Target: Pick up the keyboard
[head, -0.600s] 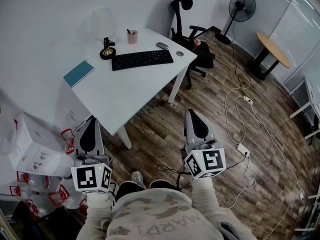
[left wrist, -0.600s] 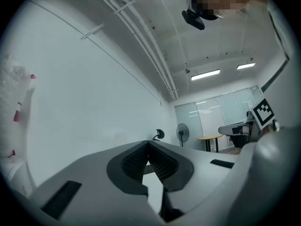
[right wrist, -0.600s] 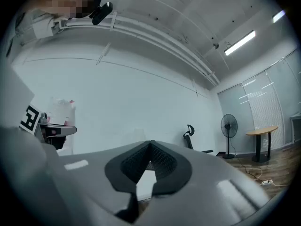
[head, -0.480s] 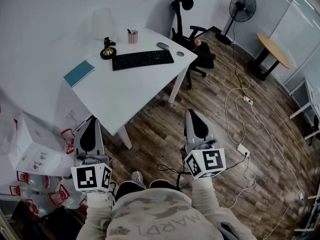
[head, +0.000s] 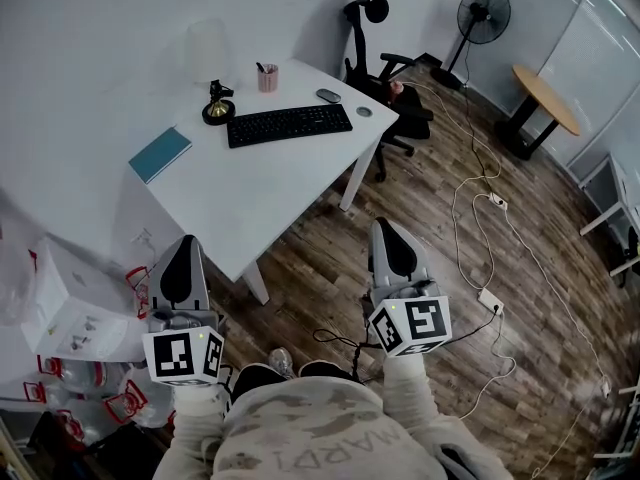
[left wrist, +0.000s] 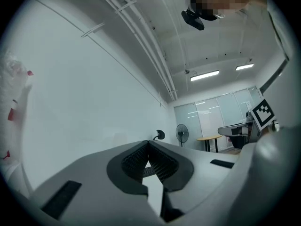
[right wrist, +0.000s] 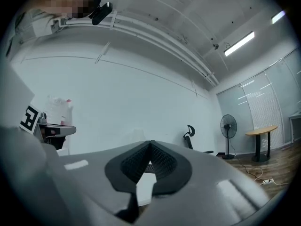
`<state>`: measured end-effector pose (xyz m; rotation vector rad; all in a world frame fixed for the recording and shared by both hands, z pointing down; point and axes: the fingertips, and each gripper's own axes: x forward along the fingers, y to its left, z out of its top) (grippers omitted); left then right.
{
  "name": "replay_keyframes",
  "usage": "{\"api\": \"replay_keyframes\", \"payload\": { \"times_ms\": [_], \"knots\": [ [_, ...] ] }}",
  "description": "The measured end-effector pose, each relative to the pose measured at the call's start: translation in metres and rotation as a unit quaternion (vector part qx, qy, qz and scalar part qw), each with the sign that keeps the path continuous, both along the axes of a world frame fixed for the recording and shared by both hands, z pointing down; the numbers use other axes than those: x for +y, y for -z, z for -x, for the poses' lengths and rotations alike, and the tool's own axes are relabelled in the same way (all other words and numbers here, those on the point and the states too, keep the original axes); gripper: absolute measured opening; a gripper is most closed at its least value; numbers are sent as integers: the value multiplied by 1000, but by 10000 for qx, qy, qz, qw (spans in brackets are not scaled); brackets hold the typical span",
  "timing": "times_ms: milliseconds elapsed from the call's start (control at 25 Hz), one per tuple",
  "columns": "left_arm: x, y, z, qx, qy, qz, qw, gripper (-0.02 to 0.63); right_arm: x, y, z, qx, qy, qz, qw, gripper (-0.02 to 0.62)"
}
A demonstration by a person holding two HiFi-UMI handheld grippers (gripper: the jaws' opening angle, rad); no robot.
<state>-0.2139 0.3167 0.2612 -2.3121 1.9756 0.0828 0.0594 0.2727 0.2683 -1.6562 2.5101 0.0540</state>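
Both closed, empty: left gripper (head: 183, 240), right gripper (head: 386, 225); keyboard (head: 289, 125) on desk (head: 250, 193), well apart from them.

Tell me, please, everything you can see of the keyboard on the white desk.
The keyboard is black, long and flat, with full rows of dark keys, and looks like plastic. It lies flat on the desk, toward the far side, its long edge rising slightly to the right in the head view. A lamp stands close by its left end, and a mouse lies apart past its right end. No cable shows.
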Motion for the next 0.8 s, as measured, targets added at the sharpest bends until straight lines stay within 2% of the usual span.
{"api": "replay_keyframes", "payload": {
  "times_ms": [200,440,680,800],
  "knots": [
    [-18,-1,17,-17,-12,-57,10000,6,-14,3,11,-35,-182,-279,9994,9],
    [-34,-4,34,49,-114,-69,9999,6,-22,1,28,88,-244,-258,9993,9],
    [-46,-4,30,224,-358,-170,9990,6,-22,1,25,179,-376,-233,9989,9],
    [-53,-5,24,176,-438,-154,9988,6,-25,2,19,156,-450,-233,9986,9]
  ]
}}
